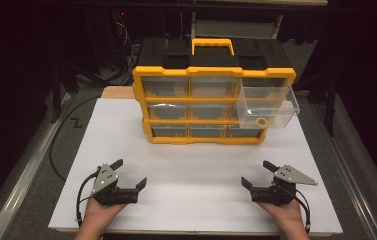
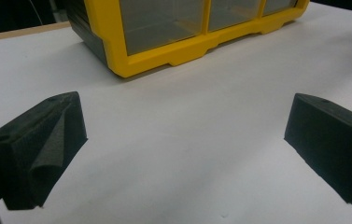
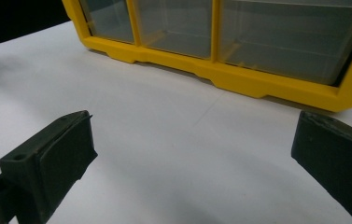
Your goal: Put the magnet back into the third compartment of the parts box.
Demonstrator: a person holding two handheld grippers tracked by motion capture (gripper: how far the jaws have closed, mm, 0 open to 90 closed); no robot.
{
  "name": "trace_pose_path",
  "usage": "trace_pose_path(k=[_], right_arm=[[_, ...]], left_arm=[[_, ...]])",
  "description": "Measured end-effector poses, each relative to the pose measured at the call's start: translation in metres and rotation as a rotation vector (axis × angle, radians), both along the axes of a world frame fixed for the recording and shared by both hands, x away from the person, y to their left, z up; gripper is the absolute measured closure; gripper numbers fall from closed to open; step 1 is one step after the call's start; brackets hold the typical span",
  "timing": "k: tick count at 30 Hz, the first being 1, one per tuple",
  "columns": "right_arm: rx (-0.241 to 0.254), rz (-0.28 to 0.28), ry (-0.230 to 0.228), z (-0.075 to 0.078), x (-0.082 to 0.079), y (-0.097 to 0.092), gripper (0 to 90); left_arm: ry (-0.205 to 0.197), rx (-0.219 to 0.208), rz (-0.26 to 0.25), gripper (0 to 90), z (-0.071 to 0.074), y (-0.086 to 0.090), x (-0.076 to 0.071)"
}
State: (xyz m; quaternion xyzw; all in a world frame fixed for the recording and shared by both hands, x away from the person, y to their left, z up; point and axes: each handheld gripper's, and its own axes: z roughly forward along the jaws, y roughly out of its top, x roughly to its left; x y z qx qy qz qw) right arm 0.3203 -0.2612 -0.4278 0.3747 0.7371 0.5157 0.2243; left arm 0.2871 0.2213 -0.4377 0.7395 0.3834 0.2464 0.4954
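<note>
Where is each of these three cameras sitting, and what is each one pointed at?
High view: above the near side, looking forward and down on the table and organizer; both hands show, holding the left claw and right claw.
Left gripper view: on the left claw, looking past its open jaws at the organizer's base.
Right gripper view: on the right claw, jaws open, facing the bottom drawers.
All three share the organizer.

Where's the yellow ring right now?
High view: the ring lies in the pulled-out clear drawer, right column of the organizer, far from both grippers.
</note>
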Motion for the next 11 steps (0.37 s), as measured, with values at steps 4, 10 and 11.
trace_pose_path(k=[4, 10, 11], right_arm=[[0.004, -0.012, -0.004, -0.0003, -0.0001, -0.0017, 0.9], [0.005, -0.02, 0.002, -0.0015, -0.0001, -0.0022, 0.9], [0.005, -0.022, 0.001, -0.0015, -0.0001, -0.0023, 0.8]], left_arm=[[-0.003, 0.013, -0.004, 0.1, 0.0004, -0.0022, -0.0008], [-0.008, 0.008, 0.005, 0.1, 0.0006, -0.0016, -0.0007], [-0.008, 0.01, 0.004, 0.1, 0.0008, -0.0012, -0.0008]])
